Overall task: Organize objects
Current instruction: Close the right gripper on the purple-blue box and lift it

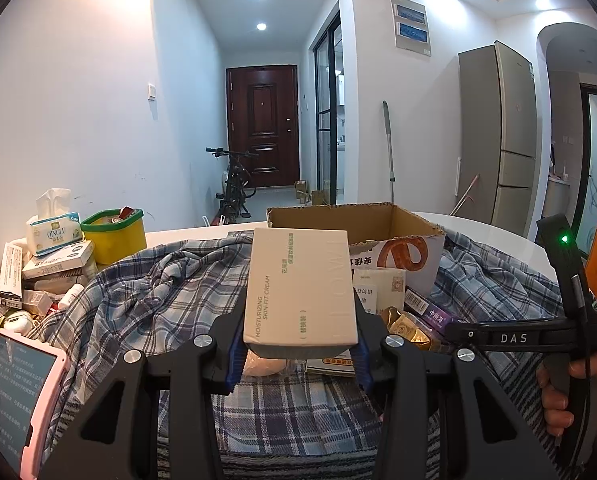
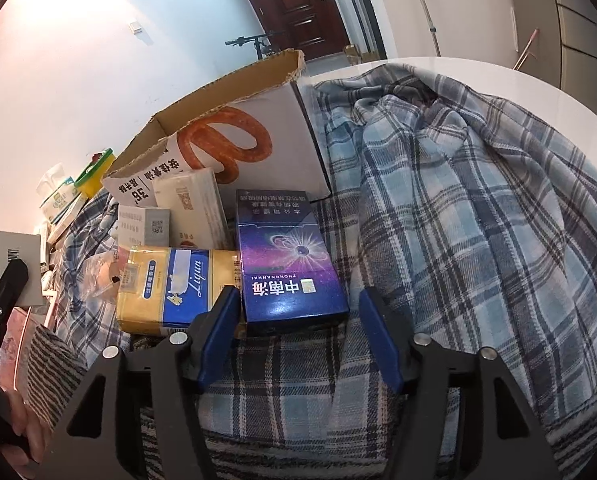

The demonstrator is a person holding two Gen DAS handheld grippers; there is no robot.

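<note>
The left gripper (image 1: pixel 298 354) is clamped on a cream skin-cream box (image 1: pixel 301 292), its blue-padded fingers (image 1: pixel 234 364) pressing both long sides near the box's near end, so the box is lifted clear of the plaid cloth (image 1: pixel 158 292) that covers the white desk (image 1: pixel 498 236). The box points away from the camera, its far end overlapping the front of an open cardboard carton (image 1: pixel 378 220) with a pretzel picture on its side. To the left on the desk sit a yellow tub with a green rim (image 1: pixel 114 236), a tissue pack (image 1: pixel 54 232) and a heap of small boxes (image 1: pixel 50 268); a pink-cased tablet (image 1: pixel 18 392) lies at the lower left.

The right gripper (image 2: pixel 296 336) stands partly open with nothing gripped: a purple cigarette pack (image 2: pixel 290 264) lies on the cloth with its near end between the fingers (image 2: pixel 218 328), close to the left one, while a clear gap separates it from the right one. Whether the left finger touches the pack I cannot tell. Just beside the pack on the left lies a gold-and-blue pack (image 2: pixel 170 288), and behind them white boxes (image 2: pixel 194 204) lean against the carton (image 2: pixel 226 120). In the left wrist view a hand (image 1: pixel 566 396) holds the right gripper's black handle
</note>
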